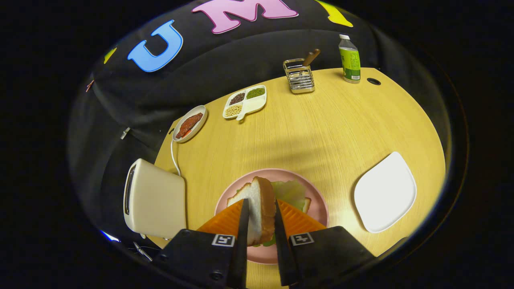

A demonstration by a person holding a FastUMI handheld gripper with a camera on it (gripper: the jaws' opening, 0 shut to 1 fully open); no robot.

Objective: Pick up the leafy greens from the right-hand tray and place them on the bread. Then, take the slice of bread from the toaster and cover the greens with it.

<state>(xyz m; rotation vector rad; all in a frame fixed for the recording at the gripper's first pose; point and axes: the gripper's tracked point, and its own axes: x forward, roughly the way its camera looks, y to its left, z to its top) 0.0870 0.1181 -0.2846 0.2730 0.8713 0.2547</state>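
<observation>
The gripper is clamped on the bread slice, held on edge at lower centre of the frame. Directly below and just beyond lie the leafy greens on the lower bread on the pink plate. The slice's long axis runs along the fingers. Fingers hide the plate's near half.

A light wooden table stands against black cloth walls, lit from above.
</observation>
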